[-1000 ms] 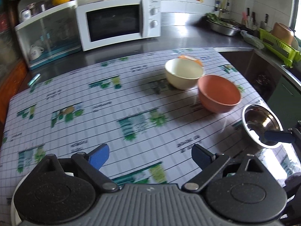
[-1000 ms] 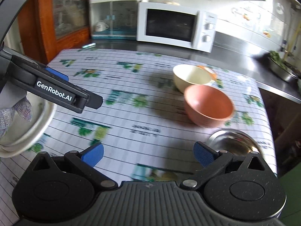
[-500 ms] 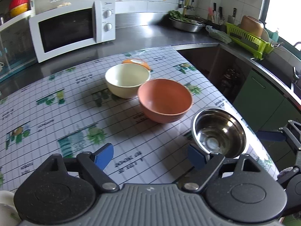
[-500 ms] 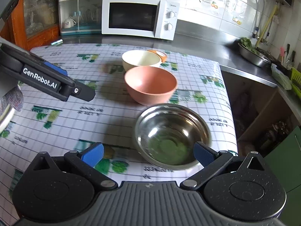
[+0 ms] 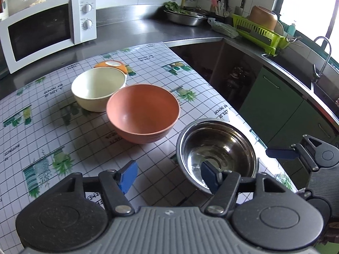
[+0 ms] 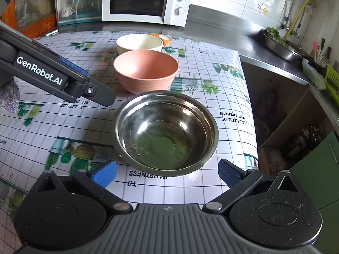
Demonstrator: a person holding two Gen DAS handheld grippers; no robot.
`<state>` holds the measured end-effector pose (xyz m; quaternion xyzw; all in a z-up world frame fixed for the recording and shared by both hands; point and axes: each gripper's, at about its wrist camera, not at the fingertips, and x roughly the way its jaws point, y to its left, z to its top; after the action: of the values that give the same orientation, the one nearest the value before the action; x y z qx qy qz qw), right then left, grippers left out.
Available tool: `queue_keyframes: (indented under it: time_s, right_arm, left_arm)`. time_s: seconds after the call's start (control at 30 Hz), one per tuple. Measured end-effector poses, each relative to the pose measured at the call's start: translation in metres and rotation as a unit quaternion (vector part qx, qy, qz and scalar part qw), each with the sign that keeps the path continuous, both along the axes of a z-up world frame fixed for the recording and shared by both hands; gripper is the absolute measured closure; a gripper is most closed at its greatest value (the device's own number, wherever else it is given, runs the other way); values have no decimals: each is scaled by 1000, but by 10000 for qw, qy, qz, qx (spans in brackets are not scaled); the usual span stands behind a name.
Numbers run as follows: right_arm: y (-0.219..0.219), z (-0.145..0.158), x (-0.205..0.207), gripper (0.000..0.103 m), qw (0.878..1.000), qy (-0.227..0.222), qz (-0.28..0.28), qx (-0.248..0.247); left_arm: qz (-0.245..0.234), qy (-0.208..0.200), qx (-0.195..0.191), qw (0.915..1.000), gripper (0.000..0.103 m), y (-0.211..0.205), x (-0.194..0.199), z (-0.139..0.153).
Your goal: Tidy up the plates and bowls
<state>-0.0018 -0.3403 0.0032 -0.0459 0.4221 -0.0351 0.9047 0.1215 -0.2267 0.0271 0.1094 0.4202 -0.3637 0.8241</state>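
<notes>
A steel bowl [image 5: 218, 150] [image 6: 166, 130] stands near the table's right edge. Behind it stand a terracotta bowl [image 5: 143, 113] [image 6: 146, 71] and a cream bowl [image 5: 98, 87] [image 6: 139, 43]. A small orange dish [image 5: 111, 64] [image 6: 163, 38] lies behind the cream bowl. My left gripper [image 5: 169, 176] is open and empty, its right finger at the steel bowl's near rim. My right gripper [image 6: 167, 174] is open and empty, just in front of the steel bowl. The left gripper also shows in the right wrist view [image 6: 63, 78].
The table [image 5: 53, 131] has a printed grid cloth; its right edge drops off beside the steel bowl. A white microwave [image 5: 46, 31] stands on the counter behind. A green dish rack [image 5: 260, 31] and a sink are at the far right.
Both grippers have swung right and come closer to the steel bowl. The white dish at the left has left both views. The bowls have not moved.
</notes>
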Motion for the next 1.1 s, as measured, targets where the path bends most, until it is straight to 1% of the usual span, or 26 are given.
queue_keyframes:
  time_s: [0.1,0.2,0.33,0.37,0.67,0.73,0.8,0.83,1.1]
  right_arm:
    - [-4,-4,6,0,10000,49,2,64]
    - [-4,-7,9,0,9999,63,60,66]
    - [-4,-9,14,0,9999,90,104,35]
    - [-5,-10,16,0,9999,93,103,37]
    - [-5,-12,22,0,9998,99,167,52]
    - [-5,-13,23,0,9998,102,183,31]
    - [-6,-13,22,0,9999,39,158,12]
    - [-5,-13,22,0,9999,17,148,3]
    - [-3,-13,23,0,9999,24,135,-20]
  left_arm:
    - [-74,136,23,9999,47,-7,7,-7]
    - [-145,211,22,9997,50,-12,12,-12]
    - [-217,336,61,9992,61,-18,18,-21]
    - [-226,366,75,9990,62,-20,19,-23]
    - [-349,452,138,9983,77,-29,23,-33]
    - [-369,456,162,9981,81,-31,24,-35]
    - [-385,471,164,9980,85,-33,25,-37]
    - [-380,473,168,9980,86,-34,25,-38]
    - [-425,354,239,9982,87,-35,22,-38]
